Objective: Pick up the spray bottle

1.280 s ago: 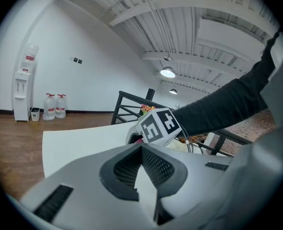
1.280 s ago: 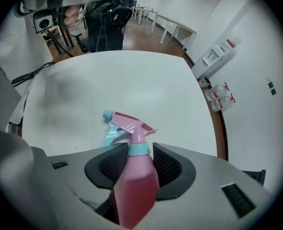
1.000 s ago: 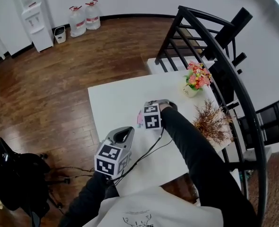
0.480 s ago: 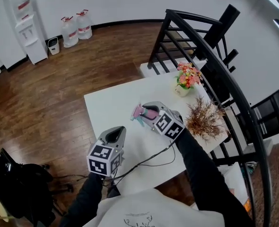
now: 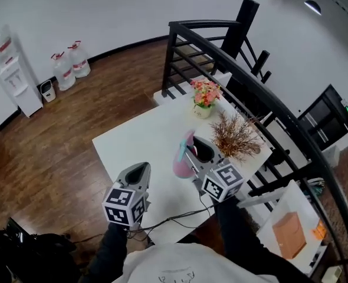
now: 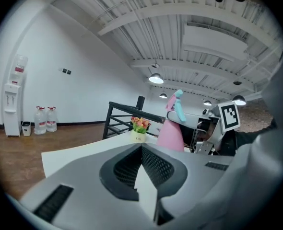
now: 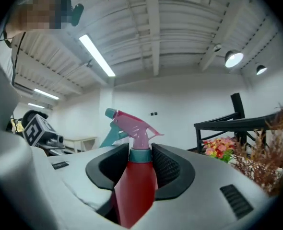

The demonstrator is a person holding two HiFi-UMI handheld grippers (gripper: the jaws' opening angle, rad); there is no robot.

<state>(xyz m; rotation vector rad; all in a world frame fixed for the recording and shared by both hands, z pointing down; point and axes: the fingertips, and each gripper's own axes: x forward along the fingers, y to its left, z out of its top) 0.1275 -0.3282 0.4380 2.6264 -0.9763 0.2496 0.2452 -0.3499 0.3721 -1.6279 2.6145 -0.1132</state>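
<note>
Bottle (image 5: 181,165) is off the table (image 5: 133,140) now: a second ago it sat low on the white top under the right gripper (image 5: 193,153), and since then that hand has carried it well up and it hangs in the air near the dried plant (image 5: 236,137). On the way the wrist rolled, so the bottle, which lay sideways half a second back, stands upright with its pink trigger head above the claw. The right gripper view shows the pads pinching its red body just under the collar, with no sign of slip. The left gripper (image 5: 140,171) has risen a little too, off to the side, its claw pressed together on nothing. To my eye the pick-up is as good as done; what's left is holding it steady
</note>
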